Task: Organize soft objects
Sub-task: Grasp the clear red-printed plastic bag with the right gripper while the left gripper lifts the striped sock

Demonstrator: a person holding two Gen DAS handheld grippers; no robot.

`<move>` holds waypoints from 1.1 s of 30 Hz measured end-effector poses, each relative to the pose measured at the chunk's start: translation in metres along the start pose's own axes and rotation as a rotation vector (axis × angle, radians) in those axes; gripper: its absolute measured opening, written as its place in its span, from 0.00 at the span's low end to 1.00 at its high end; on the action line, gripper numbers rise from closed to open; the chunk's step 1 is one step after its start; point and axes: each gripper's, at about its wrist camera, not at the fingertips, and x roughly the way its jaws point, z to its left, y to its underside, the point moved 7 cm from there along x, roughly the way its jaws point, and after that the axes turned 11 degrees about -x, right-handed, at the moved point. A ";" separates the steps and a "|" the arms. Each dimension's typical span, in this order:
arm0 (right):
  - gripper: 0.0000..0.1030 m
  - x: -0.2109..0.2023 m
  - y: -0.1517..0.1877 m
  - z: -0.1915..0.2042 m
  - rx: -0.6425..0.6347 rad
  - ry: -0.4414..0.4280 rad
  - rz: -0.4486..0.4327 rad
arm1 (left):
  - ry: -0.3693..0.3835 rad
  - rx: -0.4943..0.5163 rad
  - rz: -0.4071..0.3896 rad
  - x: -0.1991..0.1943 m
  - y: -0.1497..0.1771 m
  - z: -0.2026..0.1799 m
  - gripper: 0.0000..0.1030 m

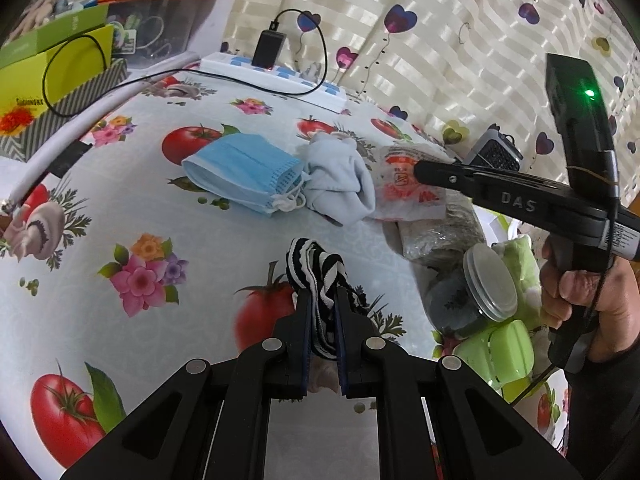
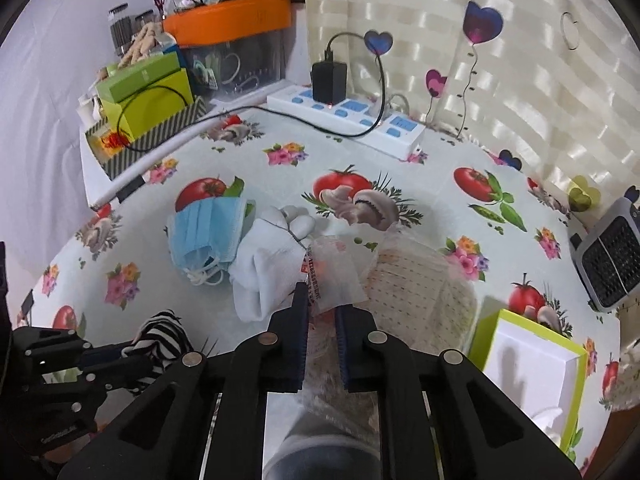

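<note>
My left gripper (image 1: 323,292) is shut on a black-and-white striped piece of cloth (image 1: 316,264), held just above the tomato-print tablecloth (image 1: 120,208). In the right wrist view that cloth (image 2: 164,332) and the left gripper (image 2: 130,351) sit at the lower left. My right gripper (image 2: 322,299) is shut on a thin translucent plastic bag with orange print (image 2: 336,276). From the left wrist view its tip (image 1: 420,170) rests on that bag (image 1: 404,196). A white sock (image 2: 268,268) and a stack of blue face masks (image 2: 208,232) lie just left of the bag.
A white power strip (image 2: 348,116) with a black charger lies at the back by the curtain. Boxes (image 2: 148,120) crowd the back left. A pale packet (image 2: 420,284) lies under the bag. An open green-edged box (image 2: 528,364), a lidded glass jar (image 1: 472,292) and a small grey fan (image 2: 608,264) stand on the right.
</note>
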 end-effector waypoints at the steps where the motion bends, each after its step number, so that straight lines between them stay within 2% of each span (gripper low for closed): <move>1: 0.12 -0.004 0.000 0.000 0.007 -0.001 -0.010 | 0.002 0.001 -0.003 -0.002 0.000 0.000 0.10; 10: 0.12 -0.062 0.014 0.016 0.073 -0.039 -0.135 | 0.010 0.023 -0.045 -0.029 0.004 -0.014 0.10; 19: 0.12 -0.129 0.043 0.038 0.139 -0.044 -0.266 | 0.026 0.066 -0.092 -0.066 0.013 -0.037 0.10; 33: 0.12 -0.188 0.083 0.038 0.225 -0.008 -0.372 | 0.072 0.149 -0.130 -0.103 0.032 -0.084 0.10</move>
